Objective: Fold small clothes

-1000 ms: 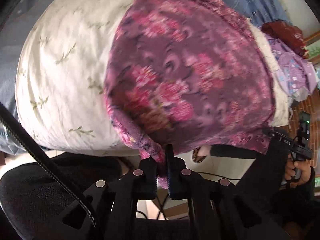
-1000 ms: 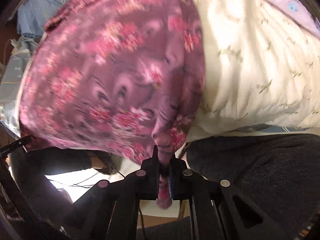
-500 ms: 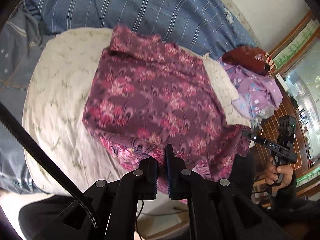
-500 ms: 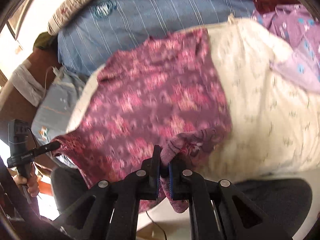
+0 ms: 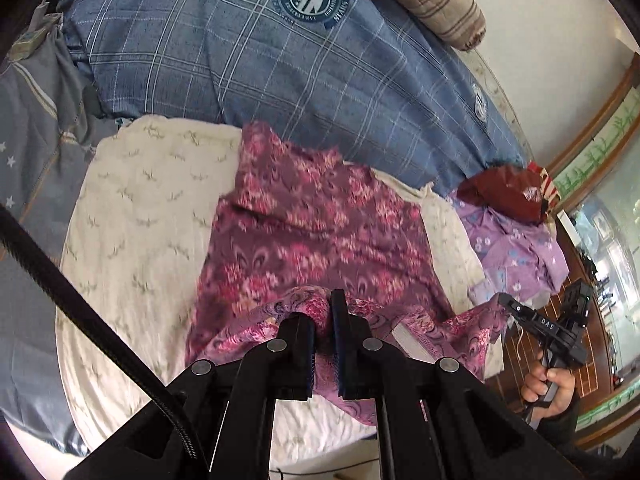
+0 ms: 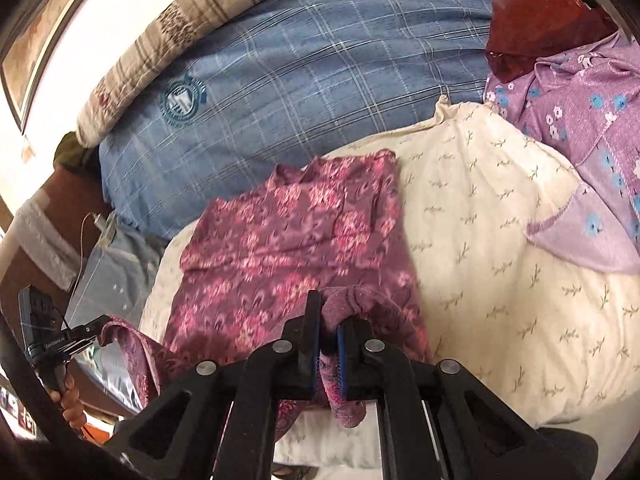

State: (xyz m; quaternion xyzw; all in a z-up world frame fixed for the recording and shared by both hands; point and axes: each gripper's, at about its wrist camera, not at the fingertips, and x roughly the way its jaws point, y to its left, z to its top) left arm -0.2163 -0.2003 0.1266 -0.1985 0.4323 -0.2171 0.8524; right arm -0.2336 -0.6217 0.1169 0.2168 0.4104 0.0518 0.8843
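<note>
A purple-pink floral garment (image 5: pixel 320 232) lies on a cream cushion (image 5: pixel 132 220) on the bed; it also shows in the right wrist view (image 6: pixel 288 248). My left gripper (image 5: pixel 325 312) is shut on the garment's near left corner. My right gripper (image 6: pixel 328 312) is shut on the near right corner. Both near corners are lifted above the cushion, and the near edge sags between them. The right gripper shows at the right of the left wrist view (image 5: pixel 508 304). The left gripper shows at the left of the right wrist view (image 6: pixel 94 330).
A blue plaid quilt (image 5: pixel 280 64) lies behind the cushion, with a beige striped bolster (image 5: pixel 436 4) at the wall. A lilac flowered garment (image 6: pixel 580 132) and a red bag (image 6: pixel 536 16) sit at the right of the cushion (image 6: pixel 500 240).
Both grippers have lifted the near edge of the garment up and forward over the cushion. The far part of the garment now lies flatter and farther from the cameras.
</note>
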